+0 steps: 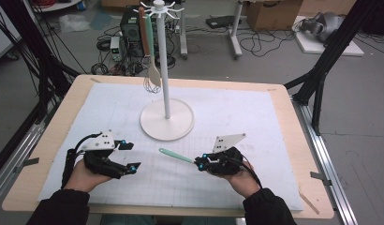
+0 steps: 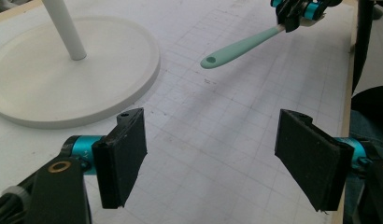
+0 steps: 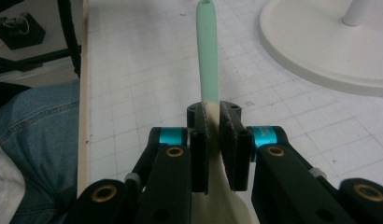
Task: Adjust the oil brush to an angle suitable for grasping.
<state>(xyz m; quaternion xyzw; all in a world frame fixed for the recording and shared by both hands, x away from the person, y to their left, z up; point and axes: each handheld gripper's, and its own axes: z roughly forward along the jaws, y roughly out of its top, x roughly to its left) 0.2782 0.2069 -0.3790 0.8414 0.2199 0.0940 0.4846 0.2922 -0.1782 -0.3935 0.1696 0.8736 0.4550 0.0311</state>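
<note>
The right gripper (image 1: 199, 163) is clenched on the cream neck of the mint-handled spatula (image 1: 176, 156), held just above the mat, handle pointing toward the left gripper (image 1: 129, 156), whose jaws stand apart, nothing between. To hang it well, I'd guide the handle's hole (image 2: 209, 61) onto a free hook of the white rack (image 1: 167, 124) beyond, keeping the spatula steady

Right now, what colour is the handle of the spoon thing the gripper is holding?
Mint green, turning cream near the right gripper; the handle shows best in the right gripper view.
</note>
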